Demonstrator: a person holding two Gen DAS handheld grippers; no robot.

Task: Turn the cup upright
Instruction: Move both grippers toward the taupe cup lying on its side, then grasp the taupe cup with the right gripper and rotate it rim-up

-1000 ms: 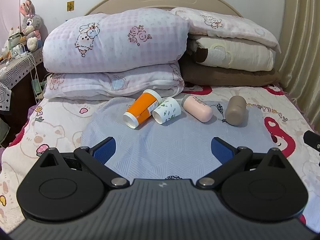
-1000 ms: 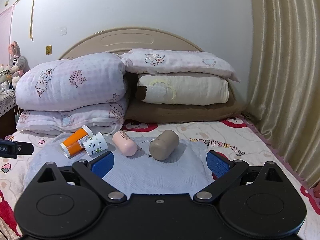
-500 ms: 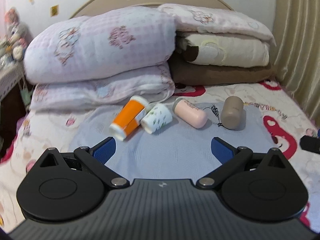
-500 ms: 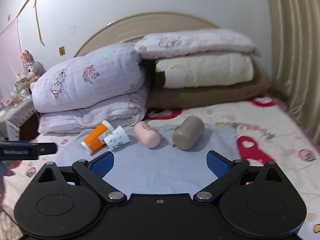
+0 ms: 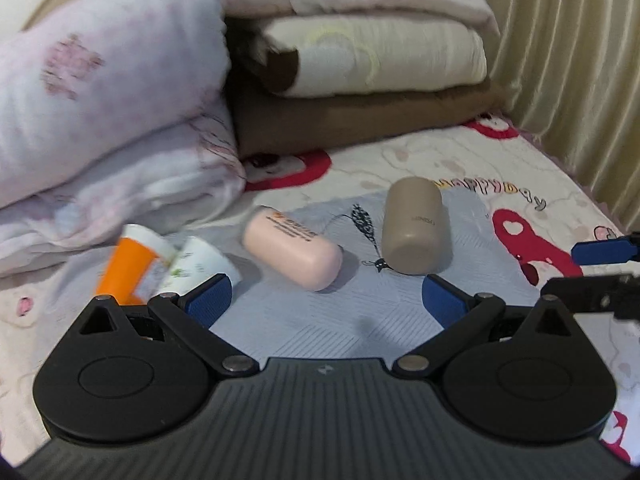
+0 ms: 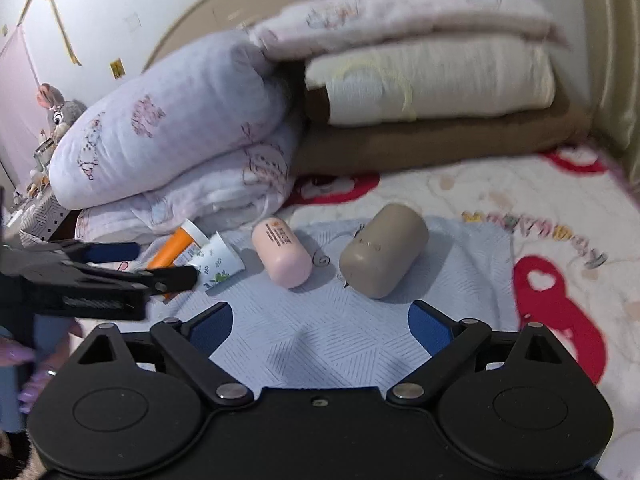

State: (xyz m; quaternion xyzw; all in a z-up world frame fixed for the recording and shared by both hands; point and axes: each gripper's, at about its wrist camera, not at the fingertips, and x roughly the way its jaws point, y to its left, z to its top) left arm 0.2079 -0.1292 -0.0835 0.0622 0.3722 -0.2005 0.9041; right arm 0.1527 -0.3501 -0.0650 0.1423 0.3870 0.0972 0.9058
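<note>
Several cups lie on their sides on a pale blue cloth (image 5: 320,320) on the bed: an orange cup (image 5: 128,264), a white leaf-print cup (image 5: 196,264), a pink cup (image 5: 294,254) and a taupe cup (image 5: 414,226). They also show in the right wrist view: orange (image 6: 174,246), white (image 6: 218,260), pink (image 6: 282,254), taupe (image 6: 380,254). My left gripper (image 5: 326,300) is open and empty, just short of the pink cup. My right gripper (image 6: 320,322) is open and empty, short of the pink and taupe cups.
Stacked pillows and folded quilts (image 5: 360,52) stand behind the cups against the headboard. A curtain (image 5: 568,60) hangs at the right. A plush toy (image 6: 56,108) sits at the far left. The left gripper (image 6: 132,264) crosses the right wrist view at the left.
Both grippers have moved forward and lower toward the cups, which now look larger. The left one has swung right. Both stay open.
</note>
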